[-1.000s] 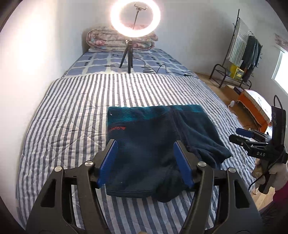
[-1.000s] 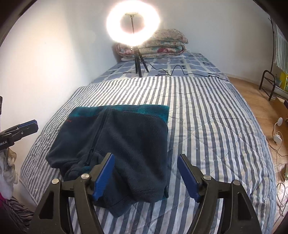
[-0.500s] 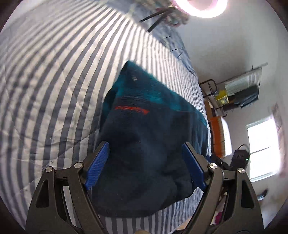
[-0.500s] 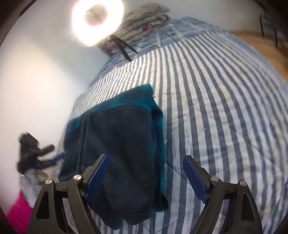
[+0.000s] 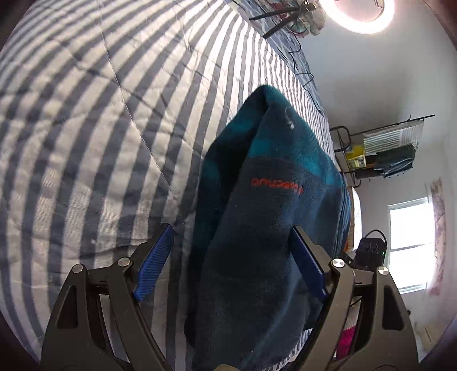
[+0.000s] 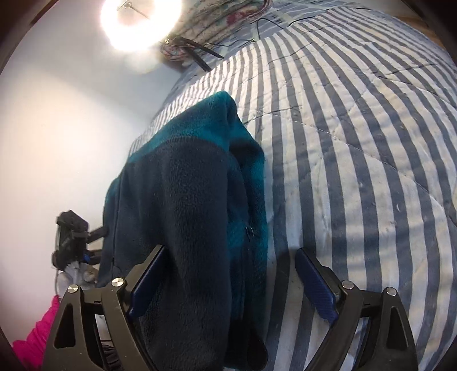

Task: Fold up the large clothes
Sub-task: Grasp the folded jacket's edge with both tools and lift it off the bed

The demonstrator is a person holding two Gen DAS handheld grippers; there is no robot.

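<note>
A folded dark navy fleece jacket (image 5: 262, 228) with teal shoulders and an orange logo lies on the striped bed quilt (image 5: 85, 128). My left gripper (image 5: 231, 259) is open, its blue pads on either side of the jacket's near left edge. In the right wrist view the same jacket (image 6: 194, 199) fills the left half. My right gripper (image 6: 228, 285) is open, straddling the jacket's near right edge, with the right pad over the quilt (image 6: 357, 157). The left gripper also shows in the right wrist view (image 6: 71, 239) at the far left.
A lit ring light on a tripod (image 5: 362, 14) stands at the bed's far end, by folded floral bedding (image 6: 228, 17), with a black cable across the quilt. A clothes rack (image 5: 382, 151) and a window (image 5: 411, 245) are on the right. A white wall is on the left.
Both grippers have tilted and moved down close to the jacket's near edge, left at its left side, right at its right side. Both jaws stay open. The jacket has not moved.
</note>
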